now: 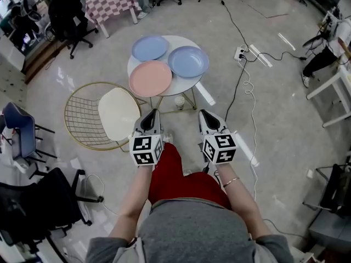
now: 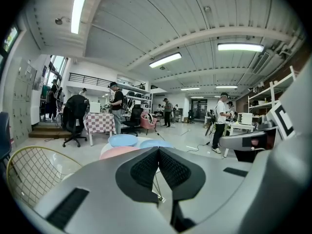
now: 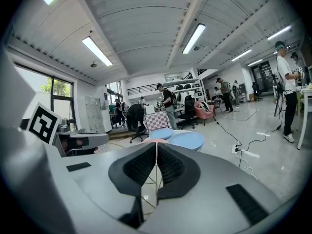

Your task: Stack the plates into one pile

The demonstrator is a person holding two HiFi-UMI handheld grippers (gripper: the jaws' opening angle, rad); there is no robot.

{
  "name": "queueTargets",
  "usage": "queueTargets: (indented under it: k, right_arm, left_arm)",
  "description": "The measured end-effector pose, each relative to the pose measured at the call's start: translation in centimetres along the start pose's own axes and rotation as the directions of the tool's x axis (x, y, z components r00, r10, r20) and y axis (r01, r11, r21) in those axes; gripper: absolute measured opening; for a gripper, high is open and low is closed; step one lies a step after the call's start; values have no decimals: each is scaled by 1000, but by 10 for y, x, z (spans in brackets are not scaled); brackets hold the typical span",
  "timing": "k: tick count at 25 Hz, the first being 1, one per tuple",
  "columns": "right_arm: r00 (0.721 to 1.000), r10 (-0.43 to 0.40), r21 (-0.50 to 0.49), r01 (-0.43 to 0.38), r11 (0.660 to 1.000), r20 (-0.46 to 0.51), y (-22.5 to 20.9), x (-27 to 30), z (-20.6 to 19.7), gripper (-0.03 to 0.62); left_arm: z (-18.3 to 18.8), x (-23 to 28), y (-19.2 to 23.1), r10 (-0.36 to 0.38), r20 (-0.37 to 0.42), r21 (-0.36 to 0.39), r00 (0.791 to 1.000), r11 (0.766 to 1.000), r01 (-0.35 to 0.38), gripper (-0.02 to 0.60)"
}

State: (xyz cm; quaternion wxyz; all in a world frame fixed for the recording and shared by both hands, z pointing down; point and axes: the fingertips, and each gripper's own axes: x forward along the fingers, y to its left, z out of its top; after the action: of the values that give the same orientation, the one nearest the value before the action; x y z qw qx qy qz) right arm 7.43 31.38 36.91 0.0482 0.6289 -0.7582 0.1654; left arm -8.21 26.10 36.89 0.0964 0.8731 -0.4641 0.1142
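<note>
Three plates lie side by side on a small round white table (image 1: 186, 85): a pink plate (image 1: 150, 78) nearest me, a light blue plate (image 1: 149, 47) at the far left, a blue plate (image 1: 188, 61) at the right. My left gripper (image 1: 150, 116) and right gripper (image 1: 208, 117) hover side by side short of the table, both shut and empty. In the left gripper view the pink plate (image 2: 116, 151) and the blue plates (image 2: 123, 140) show beyond the closed jaws. The right gripper view has the blue plate (image 3: 187, 140) just past its tips.
A gold wire chair (image 1: 88, 116) with a cream seat (image 1: 118, 113) stands left of the table. A power strip (image 1: 239, 53) and cables trail over the floor to the right. Office chairs (image 1: 71, 15), a checkered table (image 1: 112, 1) and people stand further off.
</note>
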Motion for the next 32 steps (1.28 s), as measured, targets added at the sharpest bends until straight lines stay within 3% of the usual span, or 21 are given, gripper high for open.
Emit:
queueTargets:
  k: [11,21,32]
  right_arm:
    - [997,37,21,-36,999,-61,-13,90,0,29]
    - [982,65,65,-54,996,-177,-18,197,-6,31]
    - [967,53,100,-29,995,-250,-21,290,-2,30]
  left_arm:
    - [-8,73,67,55,-58,-29,997,998,-56,15]
    - [-4,153,148,89,-126,-24,988,995,-93,15]
    - [-2,224,207,59,-187,-50,981,996,-70,15]
